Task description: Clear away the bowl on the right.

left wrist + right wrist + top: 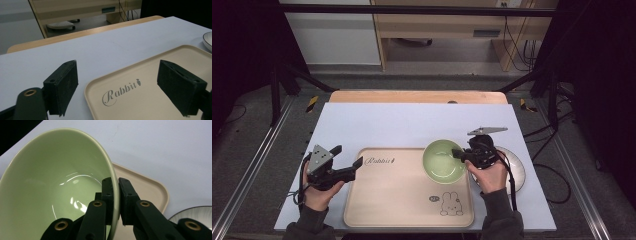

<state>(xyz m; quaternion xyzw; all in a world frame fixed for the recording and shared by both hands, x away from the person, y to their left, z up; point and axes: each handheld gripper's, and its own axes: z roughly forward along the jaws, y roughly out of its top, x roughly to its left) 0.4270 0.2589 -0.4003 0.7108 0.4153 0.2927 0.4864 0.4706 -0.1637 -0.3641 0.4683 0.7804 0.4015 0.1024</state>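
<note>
Clearly the right tool [118,202] is clenched on the rim of the green bowl [443,160], which sits over the tray's [387,200] far right corner. Whether it rests there already, I cannot tell. Beyond, the left tool [117,85] hovers released above the tray's corner.

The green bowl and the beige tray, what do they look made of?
The green bowl looks like glazed ceramic: sharp bright reflections sit on its smooth inside, though glossy plastic is possible. The beige tray looks like matte plastic: a dull even surface, a rounded moulded rim and printed lettering.
</note>
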